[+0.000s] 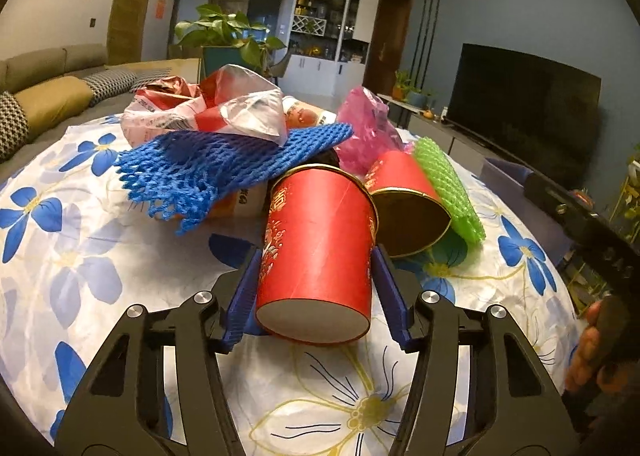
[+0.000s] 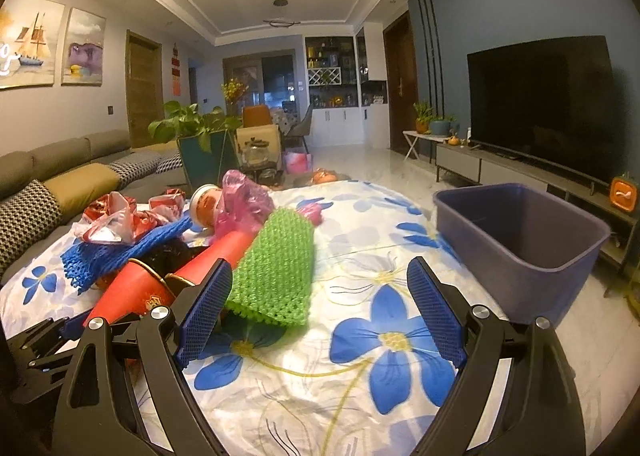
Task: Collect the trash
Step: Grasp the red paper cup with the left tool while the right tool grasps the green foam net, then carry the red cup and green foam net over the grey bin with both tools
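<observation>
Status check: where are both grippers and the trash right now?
Left gripper shut on the near red cup. Right gripper open, empty, beside the green foam net. Purple bin empty, unobstructed.

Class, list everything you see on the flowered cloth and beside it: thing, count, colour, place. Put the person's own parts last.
Paper cups: two, red, lying on their sides, front of pile.
Blue foam net: one, draped over pile's left.
Green foam net: one, right of cups.
Pink bag: one, behind cups.
Red-white bag: one, back of pile.
Bin: one, purple, right of cloth, empty as far as seen.
Left gripper: jaws around the near cup, contact unclear.
Right gripper: jaws open, nothing between.
Hand: one, right edge.
</observation>
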`<action>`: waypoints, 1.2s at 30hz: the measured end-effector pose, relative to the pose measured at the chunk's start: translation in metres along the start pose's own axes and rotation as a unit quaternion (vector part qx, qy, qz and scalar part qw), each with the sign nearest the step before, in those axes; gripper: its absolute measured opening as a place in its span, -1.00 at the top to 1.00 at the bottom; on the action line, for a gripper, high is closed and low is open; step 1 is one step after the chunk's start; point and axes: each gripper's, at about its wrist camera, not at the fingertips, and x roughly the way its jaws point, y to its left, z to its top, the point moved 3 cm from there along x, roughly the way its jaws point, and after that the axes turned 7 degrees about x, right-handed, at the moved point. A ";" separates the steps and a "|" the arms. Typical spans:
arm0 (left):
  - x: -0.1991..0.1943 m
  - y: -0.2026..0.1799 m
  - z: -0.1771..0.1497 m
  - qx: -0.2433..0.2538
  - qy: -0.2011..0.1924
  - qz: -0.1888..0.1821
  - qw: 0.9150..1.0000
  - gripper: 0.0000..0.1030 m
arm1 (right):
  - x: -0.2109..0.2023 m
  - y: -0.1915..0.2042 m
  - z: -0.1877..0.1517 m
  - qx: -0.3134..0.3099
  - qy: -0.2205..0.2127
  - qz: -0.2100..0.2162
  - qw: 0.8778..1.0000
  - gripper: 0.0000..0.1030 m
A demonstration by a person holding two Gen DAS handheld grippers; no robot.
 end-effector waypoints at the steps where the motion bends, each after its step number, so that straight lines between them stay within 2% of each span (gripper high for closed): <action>1: -0.002 0.001 -0.001 0.002 -0.004 0.002 1.000 -0.05 | 0.003 0.001 -0.001 0.000 0.004 0.002 1.000 -0.67; 4: -0.017 0.002 0.004 0.007 -0.021 0.005 1.000 -0.05 | 0.015 0.004 -0.001 -0.003 0.013 0.003 1.000 -0.67; 12: -0.058 0.009 0.022 -0.001 -0.080 0.022 0.997 -0.05 | 0.047 0.014 -0.003 0.007 0.056 0.027 0.998 -0.44; 18: -0.064 0.012 0.026 -0.001 -0.092 0.029 0.995 -0.05 | 0.066 0.015 -0.010 0.015 0.104 0.040 0.994 0.01; 22: -0.063 0.011 0.026 -0.003 -0.090 0.027 0.996 -0.05 | 0.072 0.014 -0.017 0.012 0.128 0.034 0.991 0.29; 25: -0.063 0.012 0.025 -0.006 -0.088 0.025 0.996 -0.06 | 0.071 0.012 -0.019 0.000 0.129 0.022 0.991 0.50; 26: -0.062 0.013 0.025 -0.008 -0.087 0.023 0.996 -0.06 | 0.070 0.011 -0.019 -0.002 0.129 0.020 0.991 0.69; 30: -0.065 0.012 0.024 -0.010 -0.089 0.021 0.996 -0.06 | 0.064 0.004 -0.016 -0.003 0.119 0.019 0.993 0.76; 36: -0.067 0.009 0.029 -0.004 -0.100 0.019 0.995 -0.05 | 0.032 -0.011 0.004 0.010 0.076 0.018 0.997 0.76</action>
